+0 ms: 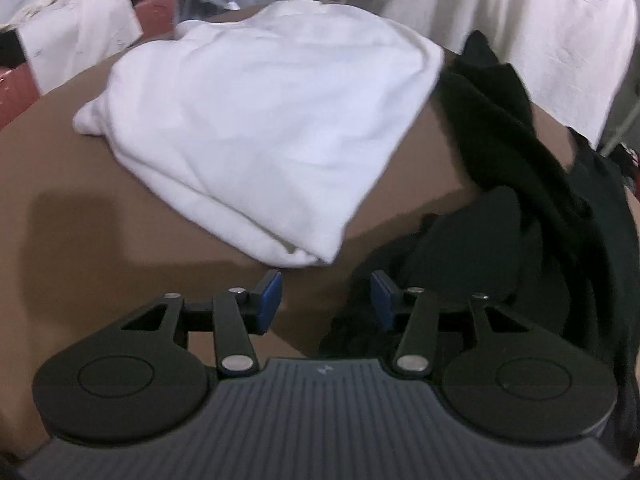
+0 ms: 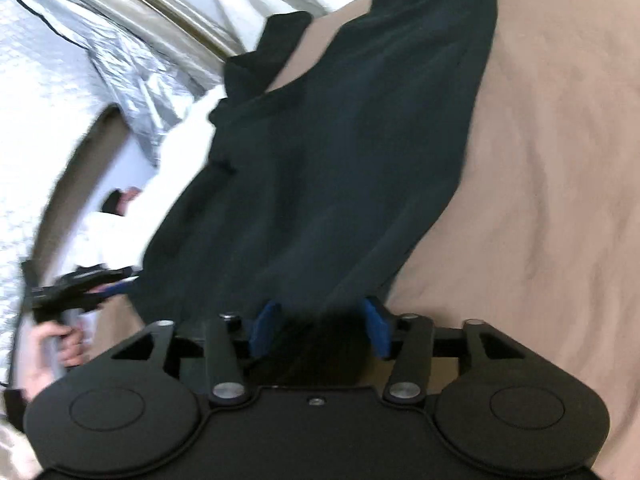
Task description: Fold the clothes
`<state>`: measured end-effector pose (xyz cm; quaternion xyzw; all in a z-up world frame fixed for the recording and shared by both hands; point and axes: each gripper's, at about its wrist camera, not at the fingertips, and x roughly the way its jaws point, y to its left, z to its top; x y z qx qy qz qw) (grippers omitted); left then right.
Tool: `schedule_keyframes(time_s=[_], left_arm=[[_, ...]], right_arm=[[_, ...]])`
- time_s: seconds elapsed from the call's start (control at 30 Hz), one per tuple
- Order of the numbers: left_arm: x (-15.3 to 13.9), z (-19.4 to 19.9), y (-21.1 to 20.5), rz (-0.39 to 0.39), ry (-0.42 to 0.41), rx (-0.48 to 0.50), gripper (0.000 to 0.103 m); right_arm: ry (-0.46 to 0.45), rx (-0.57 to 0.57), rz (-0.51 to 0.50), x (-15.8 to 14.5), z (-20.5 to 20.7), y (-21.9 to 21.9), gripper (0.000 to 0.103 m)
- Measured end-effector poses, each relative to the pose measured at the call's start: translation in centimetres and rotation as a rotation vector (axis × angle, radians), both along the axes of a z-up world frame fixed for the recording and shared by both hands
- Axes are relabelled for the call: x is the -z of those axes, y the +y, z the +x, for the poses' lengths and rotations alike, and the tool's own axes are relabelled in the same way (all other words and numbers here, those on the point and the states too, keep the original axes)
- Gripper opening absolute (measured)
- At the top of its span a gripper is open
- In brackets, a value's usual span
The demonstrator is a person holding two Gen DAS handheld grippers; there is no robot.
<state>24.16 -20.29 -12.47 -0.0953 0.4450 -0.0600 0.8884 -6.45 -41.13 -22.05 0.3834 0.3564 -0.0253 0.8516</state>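
Note:
A folded white garment lies on the brown cloth-covered surface. To its right a dark garment is spread in loose folds; in the right wrist view this dark garment runs away from me across the tan surface. My left gripper hovers open just short of the white garment's near corner, its right pad over the dark cloth's edge. My right gripper is open too. The dark garment's near edge lies between its blue pads, which do not press it. A hand holds the left gripper at the left.
Red bins draped with white cloth stand at the back left. A silver foil sheet and more white fabric lie beyond the surface's far edge. The white garment shows beside the dark one.

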Motion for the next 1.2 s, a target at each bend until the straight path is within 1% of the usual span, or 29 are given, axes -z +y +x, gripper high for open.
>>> schedule_keyframes(time_s=[0.07,0.1,0.13,0.17,0.2,0.27,0.3,0.37,0.43,0.47,0.5,0.53,0.57,0.6,0.63,0.67,0.7,0.73,0.77,0.8,0.83,0.87,0.9,1.0,1.03,1.07,1.1,1.17,1.2], left_arm=[[-0.2,-0.2,-0.6,-0.071,-0.017,0.041,0.064],[0.2,0.1,-0.9,-0.136,-0.011,0.063,0.076],[0.9,0.6,-1.0,-0.207,0.013,0.066,0.078],[1.5,0.9,-0.9,-0.254,0.041,0.048,0.078],[2.1,1.0,-0.9,-0.265,0.056,0.026,0.078],[2.5,1.2,-1.4,-0.209,0.047,0.016,0.078],[2.7,1.4,-1.7,-0.18,0.04,0.018,0.078],[3.2,1.8,-2.1,-0.14,0.03,0.021,0.085],[4.5,2.5,-2.5,-0.16,0.053,0.039,0.095],[5.3,2.8,-2.9,-0.172,0.095,0.073,0.093],[6.1,3.1,-3.6,-0.149,0.13,0.121,0.092],[6.3,2.9,-4.7,-0.072,0.125,0.168,0.081],[5.9,2.4,-5.5,-0.013,0.091,0.195,0.073],[5.5,1.9,-6.1,0.012,0.064,0.217,0.054],[5.1,1.5,-6.4,0.017,0.045,0.227,0.043],[4.7,1.3,-6.2,0.007,0.035,0.22,0.037],[4.2,1.0,-6.0,0.0,0.024,0.211,0.028],[3.6,0.5,-5.7,-0.014,0.009,0.198,0.023],[2.6,-0.3,-5.3,-0.033,-0.01,0.181,0.021],[1.7,-1.2,-4.8,-0.052,-0.03,0.164,0.019],[0.7,-2.0,-4.4,-0.072,-0.049,0.147,0.018],[-0.2,-2.9,-3.9,-0.091,-0.068,0.13,0.018],[-1.6,-4.3,-3.3,-0.106,-0.1,0.113,0.017],[-7.1,-11.8,-0.7,-0.099,-0.278,0.076,0.017],[-8.0,-13.5,-0.5,-0.082,-0.296,0.076,0.018],[-7.9,-14.1,-0.8,-0.052,-0.269,0.085,0.019],[-7.8,-14.8,-1.1,-0.022,-0.241,0.094,0.02],[-5.3,-14.2,-1.9,0.036,-0.148,0.111,0.02],[-4.1,-13.9,-2.1,0.056,-0.107,0.109,0.02]], right_arm=[[0.0,-0.027,-0.012,0.1,-0.1,0.8,0.059],[0.007,-0.039,-0.022,0.2,-0.3,0.9,0.059],[0.016,-0.054,-0.027,0.3,-0.3,1.5,0.059],[0.03,-0.078,-0.028,0.4,-0.7,2.2,0.059],[0.042,-0.104,-0.036,0.4,-1.6,3.0,0.059],[0.041,-0.131,-0.054,0.7,-2.3,3.7,0.059],[0.04,-0.129,-0.029,1.1,-2.6,3.7,0.059],[0.043,-0.105,0.075,2.1,-3.4,3.7,0.059],[0.037,-0.097,0.196,3.1,-4.3,4.3,0.059],[0.034,-0.114,0.259,3.5,-4.5,4.7,0.059],[0.035,-0.146,0.301,3.9,-4.6,5.1,0.058],[0.042,-0.163,0.285,4.1,-4.5,5.8,0.058],[0.05,-0.169,0.231,4.1,-4.5,6.6,0.058],[0.05,-0.171,0.179,4.1,-4.3,7.3,0.058],[0.041,-0.169,0.13,4.1,-4.1,7.8,0.058],[0.03,-0.155,0.101,4.1,-3.7,8.3,0.058],[0.013,-0.133,0.099,4.2,-3.3,8.5,0.059],[-0.008,-0.112,0.109,4.4,-2.9,8.5,0.059],[-0.028,-0.089,0.122,4.7,-2.4,8.5,0.056],[-0.033,-0.079,0.122,4.7,-1.8,8.7,0.043],[-0.025,-0.081,0.11,4.5,-1.3,8.9,0.039],[-0.03,-0.096,0.089,3.9,-1.3,9.1,0.027],[-0.053,-0.115,0.076,2.7,-2.0,9.2,0.023],[-0.199,-0.176,0.086,-2.8,-6.0,9.0,0.022],[-0.239,-0.205,0.066,-4.5,-7.2,9.1,0.022],[-0.266,-0.236,0.039,-5.9,-8.3,9.2,0.022],[-0.253,-0.26,0.001,-6.5,-8.7,9.4,0.022],[-0.174,-0.298,-0.093,-6.4,-8.7,10.1,0.022],[-0.131,-0.304,-0.114,-5.8,-8.5,10.5,0.022]])
